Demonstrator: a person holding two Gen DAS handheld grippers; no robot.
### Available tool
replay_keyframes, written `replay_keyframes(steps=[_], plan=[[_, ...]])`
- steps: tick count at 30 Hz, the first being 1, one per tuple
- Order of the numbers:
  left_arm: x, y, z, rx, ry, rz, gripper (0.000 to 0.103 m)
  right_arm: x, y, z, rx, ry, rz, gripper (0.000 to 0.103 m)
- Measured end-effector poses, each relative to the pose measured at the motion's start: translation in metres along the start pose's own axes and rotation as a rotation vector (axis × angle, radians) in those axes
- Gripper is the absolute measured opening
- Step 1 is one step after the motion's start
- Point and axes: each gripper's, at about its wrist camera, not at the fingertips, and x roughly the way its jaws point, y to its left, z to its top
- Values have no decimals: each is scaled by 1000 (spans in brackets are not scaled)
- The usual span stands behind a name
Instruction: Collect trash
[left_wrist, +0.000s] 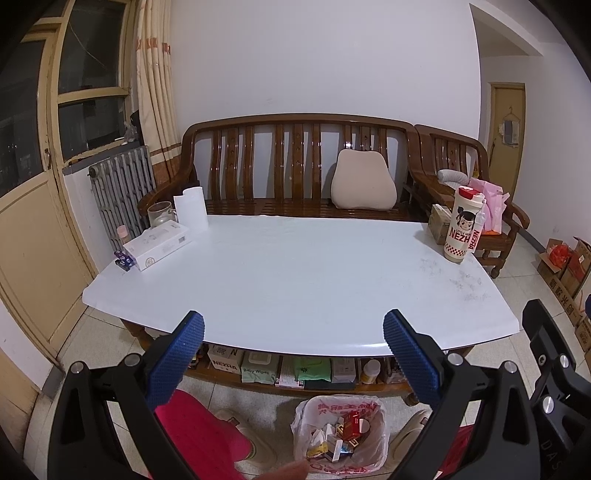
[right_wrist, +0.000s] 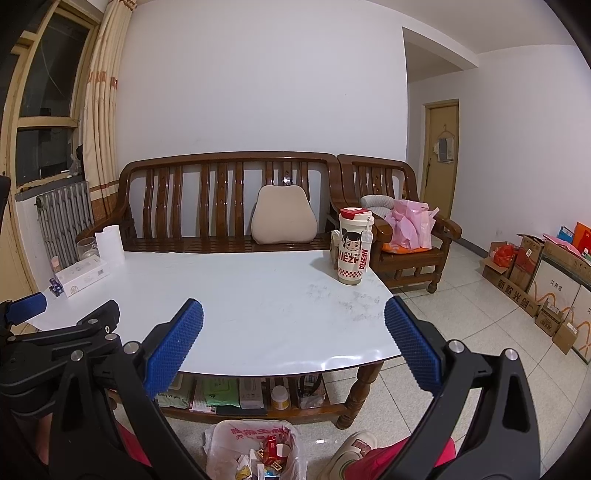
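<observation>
Left hand-held gripper (left_wrist: 293, 334) held wide apart over the near edge of the white surface (left_wrist: 295, 273).

Nothing sits between its blue fingers (left_wrist: 177, 354). Below it on the floor stands a bin lined with a white bag (left_wrist: 341, 435), holding red and white packets. Ahead to the left lie a white box (left_wrist: 159, 245), a paper roll (left_wrist: 191, 208) and a glass jar (left_wrist: 160, 214); ahead to the right stands a cartoon-printed bottle (left_wrist: 463, 225). Another black gripper (left_wrist: 554, 362) shows just beside it on the right.

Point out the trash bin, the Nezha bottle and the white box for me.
trash bin (left_wrist: 373, 410), left wrist view, on the bag-lined rim.
Nezha bottle (right_wrist: 351, 254), right wrist view, on the printed body.
white box (left_wrist: 159, 242), left wrist view, on its top face.
</observation>
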Motion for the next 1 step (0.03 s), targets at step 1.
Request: replay_keyframes(steps=[1], plan=[[0, 0, 0, 2, -1, 2, 95, 0, 0, -1, 0, -1, -1, 96]])
